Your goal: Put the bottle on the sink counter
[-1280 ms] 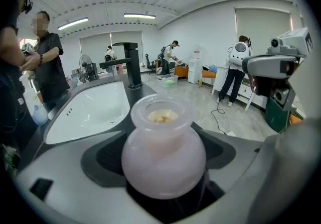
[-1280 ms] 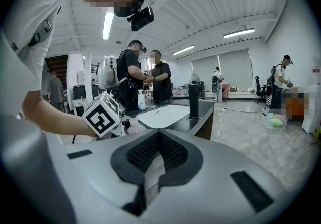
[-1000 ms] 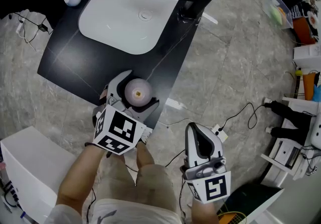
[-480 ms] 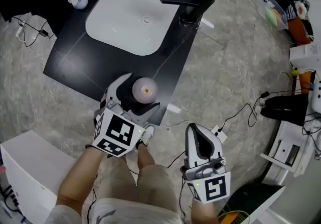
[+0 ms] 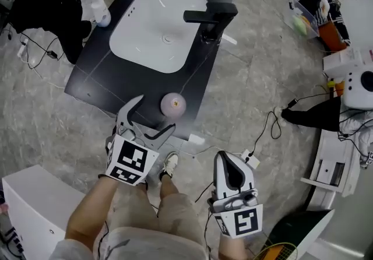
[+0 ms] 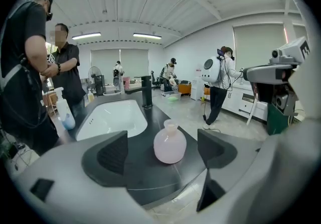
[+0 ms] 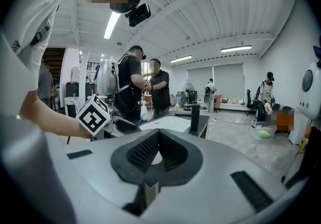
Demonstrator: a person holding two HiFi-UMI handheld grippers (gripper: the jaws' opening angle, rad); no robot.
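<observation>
The bottle [image 5: 173, 104] stands upright on the black counter [image 5: 111, 81], near its front edge and short of the sink [image 5: 151, 31]. The left gripper [image 5: 152, 118] is released: its jaws are spread wide, with the bottle in line with the gap and touching neither. The right gripper [image 5: 231, 165] is clenched on nothing, well apart from the counter.

Probable step: retreat. Draw the left gripper straight back along its jaw line (no sideways drift). A clipped round body could tip off the edge.

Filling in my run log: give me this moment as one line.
bottle: upright on counter | left gripper: open, not touching bottle | right gripper: shut, empty
</observation>
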